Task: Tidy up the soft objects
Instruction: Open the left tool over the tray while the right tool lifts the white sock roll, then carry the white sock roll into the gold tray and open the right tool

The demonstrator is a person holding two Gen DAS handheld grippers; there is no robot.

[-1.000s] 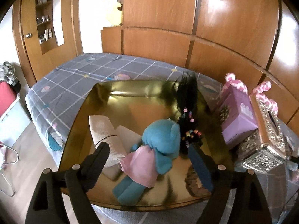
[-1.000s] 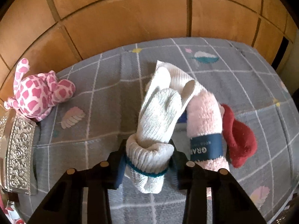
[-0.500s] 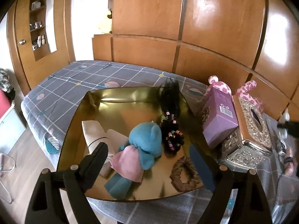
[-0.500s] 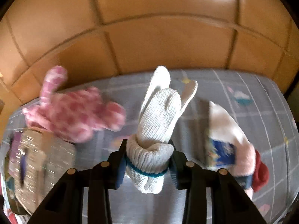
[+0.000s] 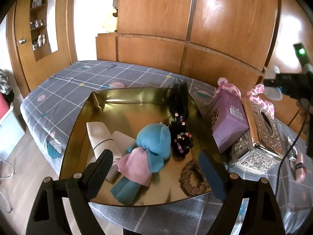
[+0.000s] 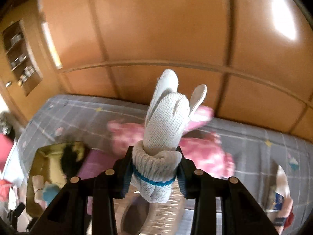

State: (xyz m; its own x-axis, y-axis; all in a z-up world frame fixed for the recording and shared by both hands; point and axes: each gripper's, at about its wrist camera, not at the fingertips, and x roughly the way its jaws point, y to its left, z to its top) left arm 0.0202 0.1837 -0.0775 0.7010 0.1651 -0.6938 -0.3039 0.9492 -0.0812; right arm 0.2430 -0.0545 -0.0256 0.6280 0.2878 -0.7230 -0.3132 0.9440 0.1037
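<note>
Between the two fingers of the right claw [image 6: 154, 171] sits a rolled pair of white knit gloves [image 6: 165, 135], pinched at the blue-banded cuff and held up in the air, clear of the bed [image 6: 82, 115]. Its fingers stand upright above the claw. This bundle looks to be the piece in transit, so the step in hand is most likely a carry toward the gold tray [image 5: 137, 101].

That tray already holds several soft things: a blue plush toy [image 5: 150, 146] with a pink cloth across it near the tray's middle, a cream rolled fabric [image 5: 99, 135] on the toy's left, a black braided hairpiece [image 5: 180, 121] along the tray's right side, and a brown scrunchie [image 5: 192, 180] at its near right corner. So a good part of the sorting appears done.

Still outside the tray: a pink spotted plush [image 5: 260, 96] behind the purple box [image 5: 228, 121] and the silver tissue box [image 5: 260, 137], both right of the tray, and a pink sock with a blue label [image 6: 281, 192] lying on the bed farther right again. Whether the boxes count as items to move I cannot tell.

The left claw [image 5: 154, 168] hangs over the near edge of the tray with its fingers spread wide and nothing between them. Judging by this, the job is somewhere past halfway, with the gloves and at least two more soft pieces left.
</note>
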